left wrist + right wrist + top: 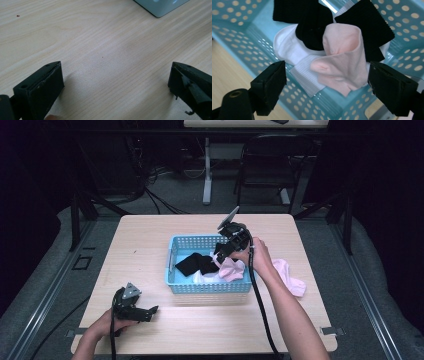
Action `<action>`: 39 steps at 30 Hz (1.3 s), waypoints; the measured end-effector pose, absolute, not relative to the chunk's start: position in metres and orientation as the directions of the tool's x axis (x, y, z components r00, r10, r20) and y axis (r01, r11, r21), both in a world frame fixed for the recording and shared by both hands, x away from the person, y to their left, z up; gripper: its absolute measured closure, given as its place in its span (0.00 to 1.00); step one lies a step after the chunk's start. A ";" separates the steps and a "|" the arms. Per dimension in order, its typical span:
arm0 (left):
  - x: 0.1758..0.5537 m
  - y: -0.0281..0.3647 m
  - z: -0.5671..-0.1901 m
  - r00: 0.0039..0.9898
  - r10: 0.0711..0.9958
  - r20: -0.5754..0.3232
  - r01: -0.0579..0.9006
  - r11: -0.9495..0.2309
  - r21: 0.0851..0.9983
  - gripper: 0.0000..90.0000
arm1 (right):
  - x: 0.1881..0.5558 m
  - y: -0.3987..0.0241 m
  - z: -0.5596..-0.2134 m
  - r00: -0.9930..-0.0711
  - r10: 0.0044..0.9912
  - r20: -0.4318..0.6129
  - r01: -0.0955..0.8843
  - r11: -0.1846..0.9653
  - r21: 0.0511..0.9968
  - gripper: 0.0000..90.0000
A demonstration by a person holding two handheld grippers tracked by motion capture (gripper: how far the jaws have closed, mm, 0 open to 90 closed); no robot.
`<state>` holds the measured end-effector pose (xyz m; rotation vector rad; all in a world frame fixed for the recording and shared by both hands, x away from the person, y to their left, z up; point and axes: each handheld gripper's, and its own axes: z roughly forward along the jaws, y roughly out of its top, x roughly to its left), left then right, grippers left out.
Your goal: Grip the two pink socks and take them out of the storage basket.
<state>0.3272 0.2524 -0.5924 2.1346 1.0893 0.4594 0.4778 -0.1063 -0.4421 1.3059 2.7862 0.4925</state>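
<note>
A blue perforated basket [185, 287] stands mid-table and holds a black sock [195, 264], a white sock [200, 278] and a pink sock [231, 270]. My right gripper [220, 254] hovers over the basket's right half, open. In the right gripper view the pink sock [342, 67] lies crumpled between and below the spread jaws of the right gripper [325, 82], on the white sock [294, 50] and black sock [314, 27], not gripped. My left gripper [150, 312] rests open on the table at the front left; the left gripper [115, 80] has bare wood between its jaws.
Another pink sock [290, 276] lies on the table right of the basket, partly behind the right hand. A basket corner [160, 6] shows at the top of the left gripper view. A chair [270, 165] and table legs stand beyond the wooden table [145, 235].
</note>
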 end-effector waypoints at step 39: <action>0.327 0.252 -0.593 0.585 0.811 0.002 0.567 -0.411 0.714 0.00 | 0.481 -0.118 -0.449 -0.621 0.781 0.064 0.768 0.590 0.250 0.92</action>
